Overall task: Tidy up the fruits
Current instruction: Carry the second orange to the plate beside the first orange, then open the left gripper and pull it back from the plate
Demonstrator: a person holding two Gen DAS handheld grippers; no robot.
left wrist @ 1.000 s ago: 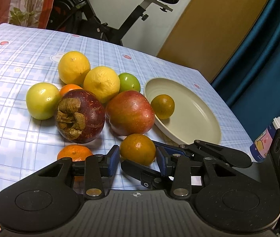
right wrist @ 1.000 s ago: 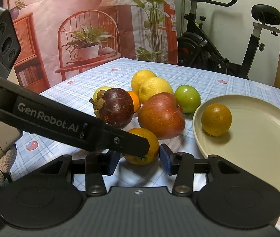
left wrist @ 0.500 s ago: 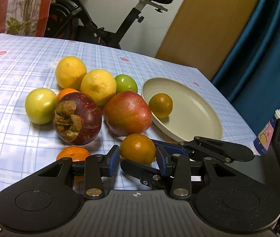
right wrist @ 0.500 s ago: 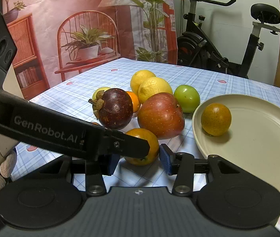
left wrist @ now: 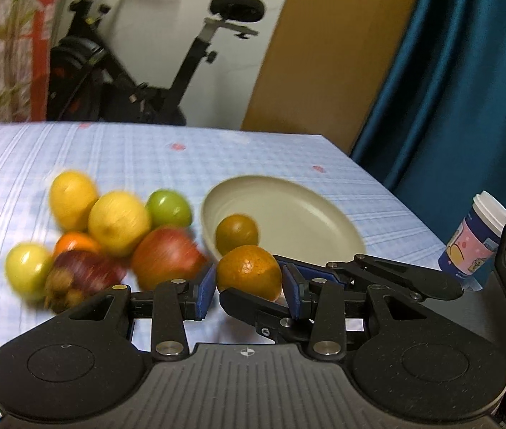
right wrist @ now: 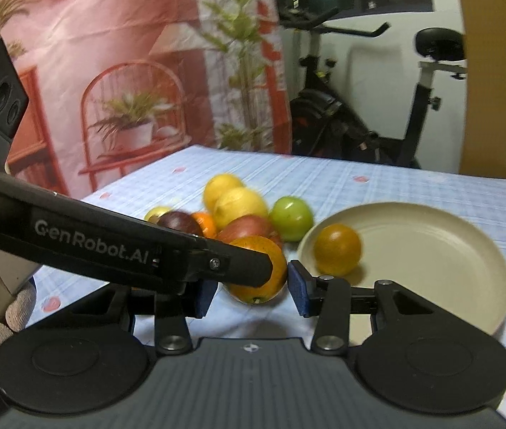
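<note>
Holding: both the left claw [left wrist: 247, 291] and the right claw [right wrist: 249, 289] are closed on one orange [left wrist: 248, 272], clear of the tabletop [left wrist: 145, 157].
Plate direction: the plate [left wrist: 299, 211] lies just ahead and slightly right, holding a second orange [left wrist: 237, 235].
Nearer hand: the right, by my judgement.

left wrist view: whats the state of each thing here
left hand-held gripper, shut on orange
right hand-held gripper, shut on orange
orange, clamped by both
second orange, lying in plate
plate, right way up
cup, upright, lid on
other fruits, bunched beside plate
</note>
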